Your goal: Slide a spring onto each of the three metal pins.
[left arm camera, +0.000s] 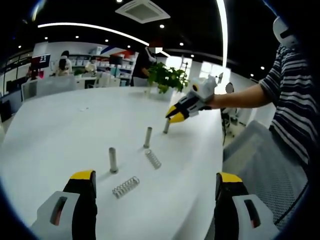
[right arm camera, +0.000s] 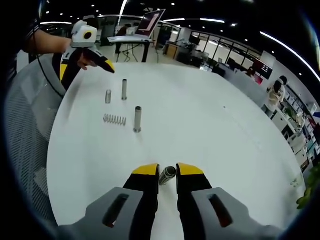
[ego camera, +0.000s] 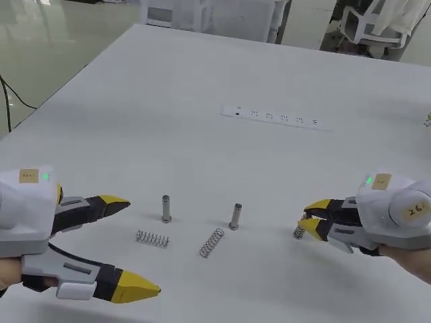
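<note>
Two bare metal pins stand upright mid-table, the left pin (ego camera: pixel 166 208) (left arm camera: pixel 113 160) (right arm camera: pixel 124 89) and the middle pin (ego camera: pixel 235 217) (left arm camera: pixel 148 137) (right arm camera: pixel 137 119). Two loose springs lie in front of them, one flat (ego camera: pixel 152 239) (left arm camera: pixel 125 186) and one slanted (ego camera: pixel 211 242) (left arm camera: pixel 153 159) (right arm camera: pixel 115 119). My right gripper (ego camera: pixel 304 219) (right arm camera: pixel 167 170) is shut on a third spring (ego camera: pixel 298 232) (right arm camera: pixel 167 175), held upright at the third pin (left arm camera: pixel 166 126). The left gripper (ego camera: pixel 138 246) (left arm camera: pixel 156 176) hovers open at the near left, holding nothing.
A white power strip (ego camera: pixel 276 117) lies farther back on the white table (ego camera: pixel 202 87). Office chairs (ego camera: pixel 377 23) stand beyond the far edge. A potted plant (left arm camera: pixel 167 77) and people at desks are in the background.
</note>
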Demonstrator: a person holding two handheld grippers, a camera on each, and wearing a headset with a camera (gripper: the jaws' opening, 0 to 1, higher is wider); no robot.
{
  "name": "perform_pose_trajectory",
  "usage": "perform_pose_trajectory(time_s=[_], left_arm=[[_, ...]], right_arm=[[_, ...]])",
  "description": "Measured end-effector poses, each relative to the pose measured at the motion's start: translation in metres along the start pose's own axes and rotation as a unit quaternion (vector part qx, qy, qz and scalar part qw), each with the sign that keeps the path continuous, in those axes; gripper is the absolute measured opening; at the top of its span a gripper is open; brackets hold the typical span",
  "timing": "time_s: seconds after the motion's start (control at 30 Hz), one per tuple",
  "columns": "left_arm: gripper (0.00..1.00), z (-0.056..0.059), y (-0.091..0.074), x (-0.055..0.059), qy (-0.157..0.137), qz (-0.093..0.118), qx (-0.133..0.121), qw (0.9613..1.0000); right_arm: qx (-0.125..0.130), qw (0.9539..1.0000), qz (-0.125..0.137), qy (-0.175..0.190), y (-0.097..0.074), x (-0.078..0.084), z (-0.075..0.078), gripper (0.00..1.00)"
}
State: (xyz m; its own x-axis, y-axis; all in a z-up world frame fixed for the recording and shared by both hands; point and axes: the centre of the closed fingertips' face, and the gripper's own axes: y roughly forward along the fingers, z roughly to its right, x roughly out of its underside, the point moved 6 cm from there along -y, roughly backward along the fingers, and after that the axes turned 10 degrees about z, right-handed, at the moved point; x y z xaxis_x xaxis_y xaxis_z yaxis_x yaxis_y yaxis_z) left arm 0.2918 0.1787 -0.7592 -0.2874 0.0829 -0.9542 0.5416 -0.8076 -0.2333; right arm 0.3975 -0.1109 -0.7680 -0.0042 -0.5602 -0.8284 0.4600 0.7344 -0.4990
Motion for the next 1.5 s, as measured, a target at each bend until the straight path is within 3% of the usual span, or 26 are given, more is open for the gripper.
perform_pose_trajectory(time_s=[0.3,0.57,0.8,1.2,1.5], left_arm=[[0.96,0.001,0.0,-0.001,0.001,0.002,-0.002,1.0],[0.96,0.001,-0.001,-0.003,0.002,0.002,-0.002,1.0],[0.96,0.001,-0.002,-0.006,0.004,0.005,-0.003,1.0],[0.96,0.001,-0.003,-0.006,0.001,0.009,-0.006,0.9999],[0.95,0.004,-0.003,-0.004,-0.001,0.007,-0.006,1.0]], right_arm=[[0.007,0.9997,0.022,-0.01,-0.012,-0.015,0.0,0.1],[-0.011,0.9991,0.034,-0.025,-0.015,-0.027,-0.012,0.1],[-0.032,0.998,0.028,-0.046,-0.014,-0.029,-0.025,0.1],[-0.053,0.9967,-0.001,-0.061,-0.013,-0.015,-0.038,0.1],[-0.085,0.99,-0.009,-0.112,-0.004,-0.023,-0.056,0.1]])
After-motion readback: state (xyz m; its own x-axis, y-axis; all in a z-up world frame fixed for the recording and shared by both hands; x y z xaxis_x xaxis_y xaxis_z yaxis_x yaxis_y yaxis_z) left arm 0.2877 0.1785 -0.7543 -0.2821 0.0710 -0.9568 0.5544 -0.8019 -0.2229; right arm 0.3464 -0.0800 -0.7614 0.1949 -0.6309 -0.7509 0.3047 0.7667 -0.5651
